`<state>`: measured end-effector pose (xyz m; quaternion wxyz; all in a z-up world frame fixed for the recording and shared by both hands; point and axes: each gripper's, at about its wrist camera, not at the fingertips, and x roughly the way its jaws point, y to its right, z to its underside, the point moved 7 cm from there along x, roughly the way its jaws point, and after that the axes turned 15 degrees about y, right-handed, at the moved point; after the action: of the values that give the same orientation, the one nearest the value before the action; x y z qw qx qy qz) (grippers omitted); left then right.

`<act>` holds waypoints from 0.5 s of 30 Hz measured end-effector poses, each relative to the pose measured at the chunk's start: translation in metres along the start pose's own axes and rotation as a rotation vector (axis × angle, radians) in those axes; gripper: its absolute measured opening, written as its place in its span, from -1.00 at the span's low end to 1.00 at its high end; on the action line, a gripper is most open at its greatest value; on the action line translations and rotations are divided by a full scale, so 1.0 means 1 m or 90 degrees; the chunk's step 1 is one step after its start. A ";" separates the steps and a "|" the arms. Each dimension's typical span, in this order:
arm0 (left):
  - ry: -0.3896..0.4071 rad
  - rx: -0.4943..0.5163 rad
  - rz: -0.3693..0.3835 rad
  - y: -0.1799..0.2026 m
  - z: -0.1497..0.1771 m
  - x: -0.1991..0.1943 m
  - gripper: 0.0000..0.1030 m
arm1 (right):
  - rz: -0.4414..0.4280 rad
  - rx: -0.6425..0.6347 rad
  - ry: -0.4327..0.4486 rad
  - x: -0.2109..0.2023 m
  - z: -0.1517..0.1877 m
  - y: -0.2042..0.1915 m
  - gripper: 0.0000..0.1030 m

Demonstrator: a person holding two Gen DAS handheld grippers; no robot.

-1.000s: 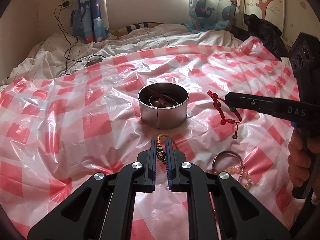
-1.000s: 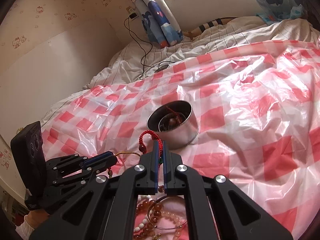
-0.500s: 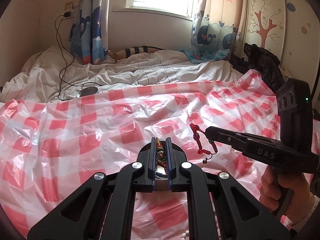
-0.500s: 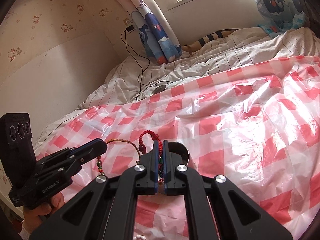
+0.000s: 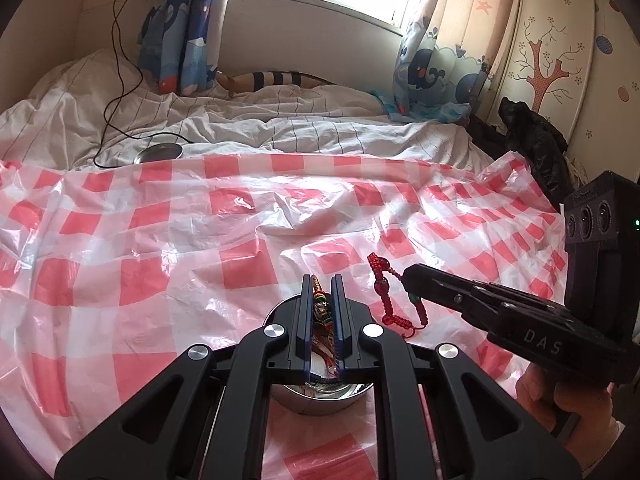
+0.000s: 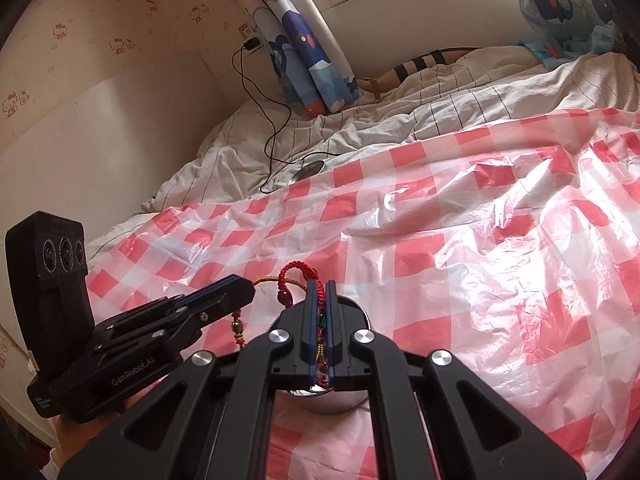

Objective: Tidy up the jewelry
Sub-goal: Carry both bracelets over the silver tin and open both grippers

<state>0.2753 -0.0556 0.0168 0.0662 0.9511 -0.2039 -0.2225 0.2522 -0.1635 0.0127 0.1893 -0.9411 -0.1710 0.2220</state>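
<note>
A red-and-white checked plastic sheet (image 5: 248,240) covers the bed; beyond both claws lie a striped white duvet (image 5: 320,132), whale curtains (image 5: 180,28) and a window. The left claw (image 5: 322,284) is clamped on a beaded bracelet (image 5: 320,308), the right claw (image 6: 319,286) on a red cord bracelet (image 6: 294,274), both above the steel tin (image 5: 320,398).

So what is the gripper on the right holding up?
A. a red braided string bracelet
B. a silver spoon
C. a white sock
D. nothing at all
A: the right gripper is shut on a red braided bracelet, which dangles from its tip beside the round metal tin on the checked plastic sheet.
</note>
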 end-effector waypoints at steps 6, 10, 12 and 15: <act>-0.116 0.018 -0.041 -0.008 0.041 0.027 -0.83 | 0.026 -0.042 -0.044 0.016 0.024 0.002 -0.91; -0.135 0.045 -0.047 -0.007 0.047 0.023 -0.47 | 0.039 -0.075 -0.060 0.023 0.036 0.000 -0.90; -0.124 0.044 -0.051 -0.007 0.041 0.017 -0.29 | 0.039 -0.088 -0.070 0.026 0.042 -0.002 -0.89; -0.110 0.047 -0.070 -0.013 0.033 0.006 -0.03 | 0.055 -0.113 -0.085 0.031 0.050 -0.004 -0.64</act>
<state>0.2703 -0.0476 -0.0179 0.0011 0.9399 -0.1645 -0.2992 0.2531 -0.1334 -0.0376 0.0836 -0.9439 -0.1613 0.2758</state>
